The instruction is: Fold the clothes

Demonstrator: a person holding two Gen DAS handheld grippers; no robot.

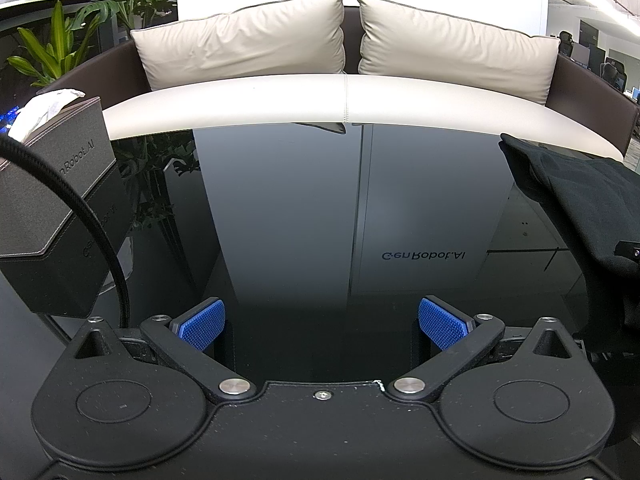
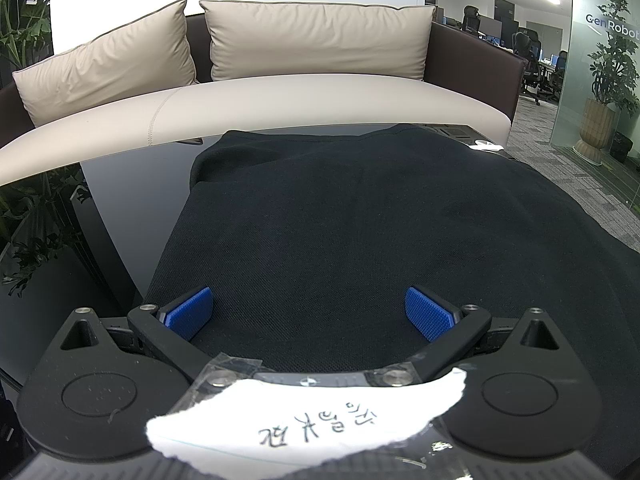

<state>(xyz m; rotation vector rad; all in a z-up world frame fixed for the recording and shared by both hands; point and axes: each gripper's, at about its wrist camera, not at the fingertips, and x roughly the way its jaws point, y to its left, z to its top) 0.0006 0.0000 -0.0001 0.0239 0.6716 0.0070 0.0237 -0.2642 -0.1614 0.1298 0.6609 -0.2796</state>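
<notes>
- Left gripper [image 1: 322,322]: blue pads [image 1: 202,324] are spread wide; nothing is held between them; only the bare glossy black table [image 1: 300,208] is seen beneath.
- Dark garment [image 1: 580,200] is seen at 3 o'clock in the left wrist view, lying on the table edge, well apart from the left fingers.
- Grey tissue box [image 1: 56,208] is noted at 9 o'clock, standing on the table; a black cable [image 1: 100,232] is crossed in front of it.
- Right gripper [image 2: 308,314]: fingers are spread wide, nothing gripped; the dark garment [image 2: 340,220] is spread flat under and ahead of them, toward 12 o'clock.
- Beige sofa [image 2: 280,96] with two cushions is seen beyond the table at 12 o'clock.
</notes>
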